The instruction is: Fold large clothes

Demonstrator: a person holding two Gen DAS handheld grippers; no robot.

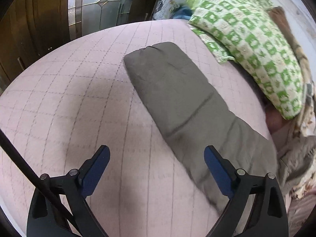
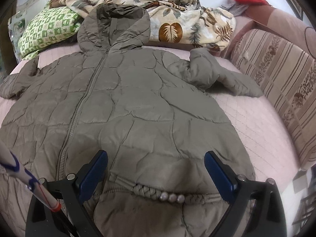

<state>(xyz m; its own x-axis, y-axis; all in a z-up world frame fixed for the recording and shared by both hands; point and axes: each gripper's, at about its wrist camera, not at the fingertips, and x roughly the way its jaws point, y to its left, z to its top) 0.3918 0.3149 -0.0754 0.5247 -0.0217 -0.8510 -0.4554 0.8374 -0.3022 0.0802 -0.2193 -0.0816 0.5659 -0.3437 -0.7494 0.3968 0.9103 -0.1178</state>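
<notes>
A grey-green quilted hooded jacket [image 2: 122,106] lies zipped and flat across the pink quilted bed [image 2: 256,130], sleeves out toward both side edges; folding looks unstarted. The left claw [image 1: 157,165] and right claw [image 2: 156,169] hang spread, empty. Patterned pillows sit at the head edge.

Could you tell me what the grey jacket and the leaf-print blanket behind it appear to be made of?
Jacket: likely thin synthetic shell over padding; slight sheen, puffy stitched panels, zip down the front. Leaf-print blanket: probably plush fleece; matte, soft-looking, thick rumpled folds. Neither fibre can be confirmed by sight.
</notes>
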